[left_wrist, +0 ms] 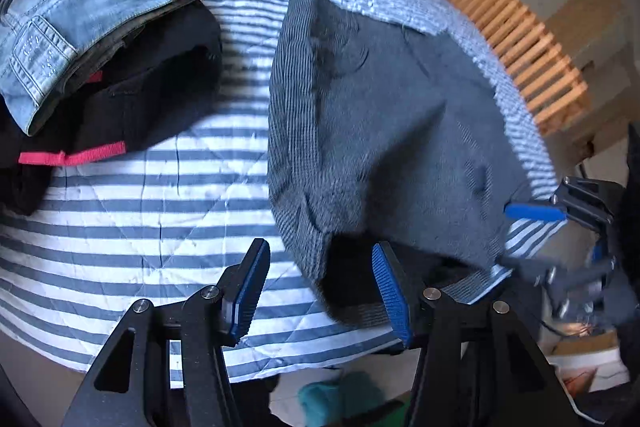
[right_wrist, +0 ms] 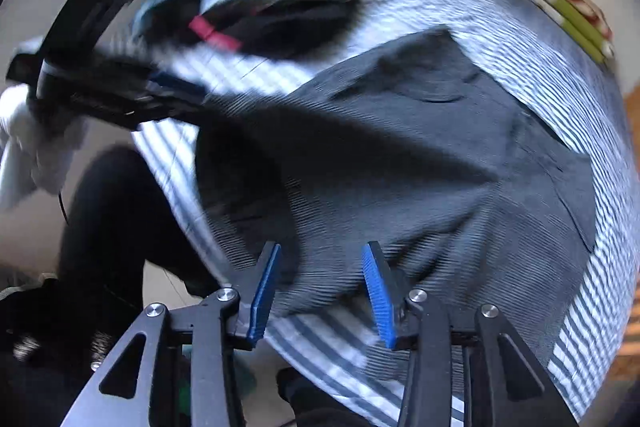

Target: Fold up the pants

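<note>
A clothes pile [left_wrist: 100, 67] (jeans on top) lies beside the grey pants [left_wrist: 380, 127].

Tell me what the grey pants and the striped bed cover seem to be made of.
Grey pants: likely a woven cotton-type cloth with a matte finish; fine ribbed lines run across it. Striped bed cover: probably quilted cotton, matte; stitched diagonal lines cross its blue and white stripes. Neither fibre can be confirmed by look alone.
</note>
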The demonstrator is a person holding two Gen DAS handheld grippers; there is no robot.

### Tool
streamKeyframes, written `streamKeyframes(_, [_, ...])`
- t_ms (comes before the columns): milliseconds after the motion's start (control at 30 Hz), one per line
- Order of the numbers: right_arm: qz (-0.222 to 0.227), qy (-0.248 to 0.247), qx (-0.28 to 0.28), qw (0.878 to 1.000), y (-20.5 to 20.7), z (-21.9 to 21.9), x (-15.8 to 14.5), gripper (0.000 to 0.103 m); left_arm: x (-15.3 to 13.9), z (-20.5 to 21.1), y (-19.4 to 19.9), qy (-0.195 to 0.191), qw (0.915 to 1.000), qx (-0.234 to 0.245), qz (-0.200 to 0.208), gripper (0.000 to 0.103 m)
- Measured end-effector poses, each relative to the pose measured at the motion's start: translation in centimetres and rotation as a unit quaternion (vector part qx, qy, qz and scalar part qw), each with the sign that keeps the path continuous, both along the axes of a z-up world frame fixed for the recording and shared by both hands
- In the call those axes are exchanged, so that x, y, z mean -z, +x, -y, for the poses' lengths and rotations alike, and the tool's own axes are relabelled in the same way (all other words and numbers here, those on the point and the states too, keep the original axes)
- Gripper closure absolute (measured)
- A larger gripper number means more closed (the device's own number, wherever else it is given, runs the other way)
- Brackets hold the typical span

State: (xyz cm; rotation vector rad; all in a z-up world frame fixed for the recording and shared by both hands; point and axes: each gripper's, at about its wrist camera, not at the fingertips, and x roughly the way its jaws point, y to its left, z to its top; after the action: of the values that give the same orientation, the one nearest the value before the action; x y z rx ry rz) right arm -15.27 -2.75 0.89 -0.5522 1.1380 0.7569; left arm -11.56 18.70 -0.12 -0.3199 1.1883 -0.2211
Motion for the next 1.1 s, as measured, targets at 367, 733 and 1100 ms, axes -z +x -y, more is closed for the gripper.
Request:
streamKeyframes(367, [0.045,-0.117,0.023,0.992,0.4,0.1,4.6,0.099,1.8,0.2,0.1,-0.01,0.9999,0.0,0.003,0.076])
streamKeyframes(733, [-0.05,0.089,0.189,0.977,-0.1,11.3,-0.2,0.103,0.0,2.2,-3.5,0.028,0.9979,0.058,0.005,0.097])
streamKeyframes(1100, [0.001,0.011,0.07,0.997,0.0,3.6,0.6,0.079,0.1,1.2,-2.2,0.04,0.9987,0.032,0.007,0.058])
